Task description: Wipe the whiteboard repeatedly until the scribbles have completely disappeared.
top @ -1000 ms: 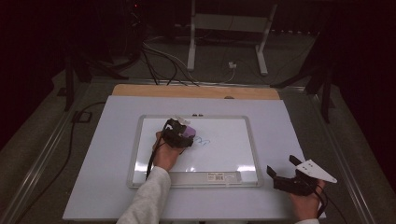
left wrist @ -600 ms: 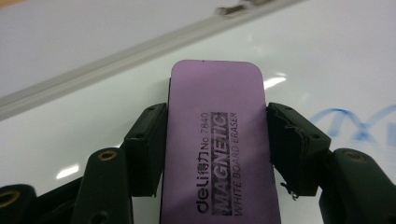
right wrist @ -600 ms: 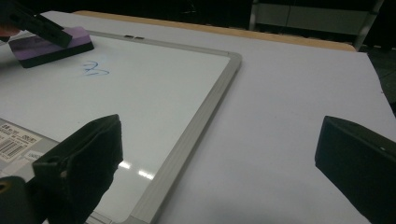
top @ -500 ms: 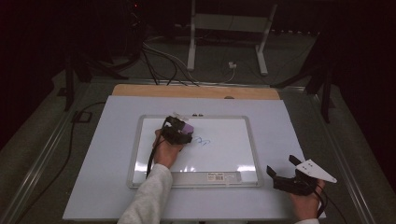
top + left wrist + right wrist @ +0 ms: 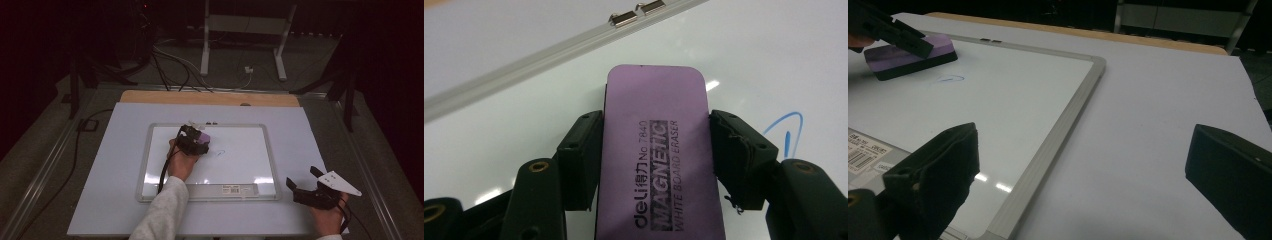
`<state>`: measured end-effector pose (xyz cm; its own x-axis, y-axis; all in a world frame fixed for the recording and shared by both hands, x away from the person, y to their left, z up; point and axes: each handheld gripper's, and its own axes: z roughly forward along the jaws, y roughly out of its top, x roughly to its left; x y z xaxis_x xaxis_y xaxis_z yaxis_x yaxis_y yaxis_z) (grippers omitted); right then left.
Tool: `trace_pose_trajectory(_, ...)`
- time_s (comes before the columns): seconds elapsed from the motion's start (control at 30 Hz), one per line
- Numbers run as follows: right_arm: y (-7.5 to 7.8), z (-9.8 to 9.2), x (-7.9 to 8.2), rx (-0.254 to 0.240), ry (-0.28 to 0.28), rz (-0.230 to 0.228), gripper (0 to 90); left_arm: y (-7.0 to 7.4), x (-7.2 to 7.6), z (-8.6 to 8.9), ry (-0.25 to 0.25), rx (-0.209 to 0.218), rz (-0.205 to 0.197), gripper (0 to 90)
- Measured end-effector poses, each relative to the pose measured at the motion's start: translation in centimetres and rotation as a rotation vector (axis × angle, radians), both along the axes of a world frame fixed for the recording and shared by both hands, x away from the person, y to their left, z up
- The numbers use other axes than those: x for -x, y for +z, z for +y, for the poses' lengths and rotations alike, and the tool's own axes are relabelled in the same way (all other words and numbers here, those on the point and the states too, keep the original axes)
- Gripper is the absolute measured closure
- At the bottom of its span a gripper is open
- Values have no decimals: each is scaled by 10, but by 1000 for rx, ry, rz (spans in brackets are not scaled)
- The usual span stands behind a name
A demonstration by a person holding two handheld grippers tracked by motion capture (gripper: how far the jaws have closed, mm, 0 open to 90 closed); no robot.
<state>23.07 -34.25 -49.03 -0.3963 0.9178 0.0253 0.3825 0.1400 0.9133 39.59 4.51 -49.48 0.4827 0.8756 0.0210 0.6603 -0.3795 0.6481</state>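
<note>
One blue mark (image 5: 220, 153) is left on the whiteboard (image 5: 250, 170), sitting just off to the right of the left tongs (image 5: 656, 142). Those tongs are clamped on a purple eraser (image 5: 656, 150), pads pressing both long sides, and the eraser looks flat on the board near its top edge, close to the two metal clips (image 5: 639, 12). The right tongs (image 5: 1083, 165) are spread wide with nothing between them, parked over the worktop (image 5: 110, 150) past the board's lower right corner, well apart from the eraser.

What I'd worry about from here:

- The mark is small and off to one side of the eraser. A straight swipe up or down would miss it completely, so the stroke has to go sideways toward it.
- The grip is only on the sides of the eraser. Push down too hard or tilt the hand and it could twist or pop out from between the pads.
- If the eraser tips onto an edge, the felt won't sit flat and you'd just smear the ink. Can't really tell from the gripper view how flat the underside is right now.
- Nothing is pinning the board. A hard sideways rub might slide it across the worktop, since the right tongs aren't touching it.
</note>
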Motion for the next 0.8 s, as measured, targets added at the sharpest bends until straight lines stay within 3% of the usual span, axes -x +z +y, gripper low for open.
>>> trace_pose_trajectory(0.03,0,0,0,0,1,0,9,0,2,-3,-5,-16,-8,421)
trace_pose_trajectory(0.33,-1,2,-1,2,5,4,9,1,21,-34,-126,2,5,420)
trace_pose_trajectory(0.5,-1,2,-1,3,7,3,9,1,25,-39,-164,7,14,421)
trace_pose_trajectory(0.63,-1,1,0,2,4,3,9,0,18,-33,-123,0,-7,421)
trace_pose_trajectory(0.8,0,0,0,1,3,1,9,0,8,-25,-61,5,3,420)
